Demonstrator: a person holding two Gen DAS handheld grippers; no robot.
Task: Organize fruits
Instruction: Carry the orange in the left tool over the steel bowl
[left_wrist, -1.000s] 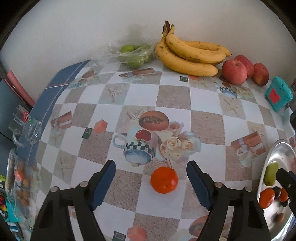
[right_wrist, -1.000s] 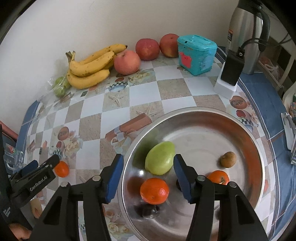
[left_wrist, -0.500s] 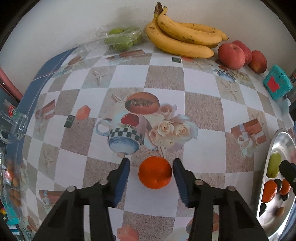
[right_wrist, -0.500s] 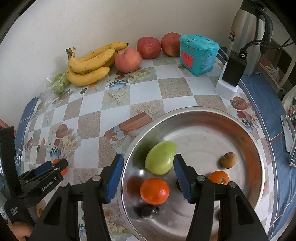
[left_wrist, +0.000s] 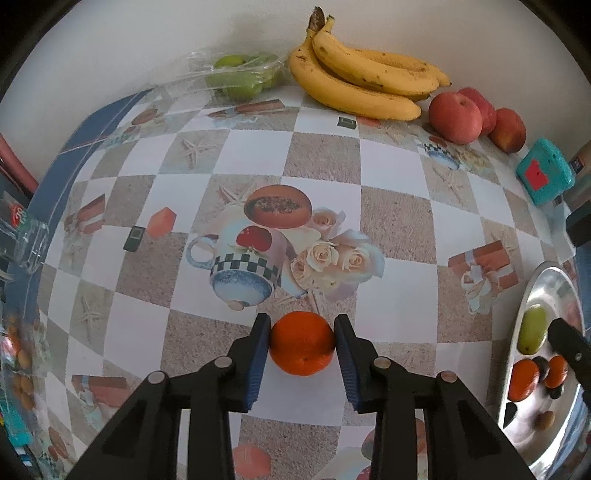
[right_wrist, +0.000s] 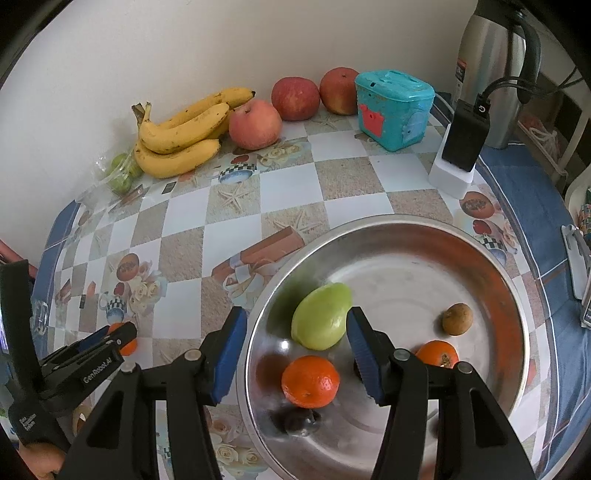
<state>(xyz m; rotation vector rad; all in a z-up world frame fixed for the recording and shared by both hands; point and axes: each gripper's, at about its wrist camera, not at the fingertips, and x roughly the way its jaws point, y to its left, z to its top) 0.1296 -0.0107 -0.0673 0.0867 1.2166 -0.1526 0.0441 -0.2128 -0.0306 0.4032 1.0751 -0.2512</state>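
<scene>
My left gripper (left_wrist: 301, 341) is shut on an orange tangerine (left_wrist: 302, 343) that rests on the patterned tablecloth; both blue pads touch its sides. The tangerine also shows in the right wrist view (right_wrist: 123, 341), behind the left gripper (right_wrist: 110, 339). My right gripper (right_wrist: 295, 341) is open and empty above the near left rim of a steel bowl (right_wrist: 491, 251). The bowl holds a green mango (right_wrist: 321, 320), two tangerines (right_wrist: 310, 381), a small brown fruit (right_wrist: 457, 318) and a dark fruit (right_wrist: 295, 421).
Bananas (left_wrist: 358, 85), three red apples (left_wrist: 456, 116) and a bag of green fruits (left_wrist: 240, 75) lie along the back wall. A teal box (right_wrist: 393, 109), a black charger on a white base (right_wrist: 461, 147) and a steel kettle (right_wrist: 491, 70) stand at the back right.
My left gripper moved forward around the tangerine and closed until its pads touch it. My right gripper stayed open over the bowl.
</scene>
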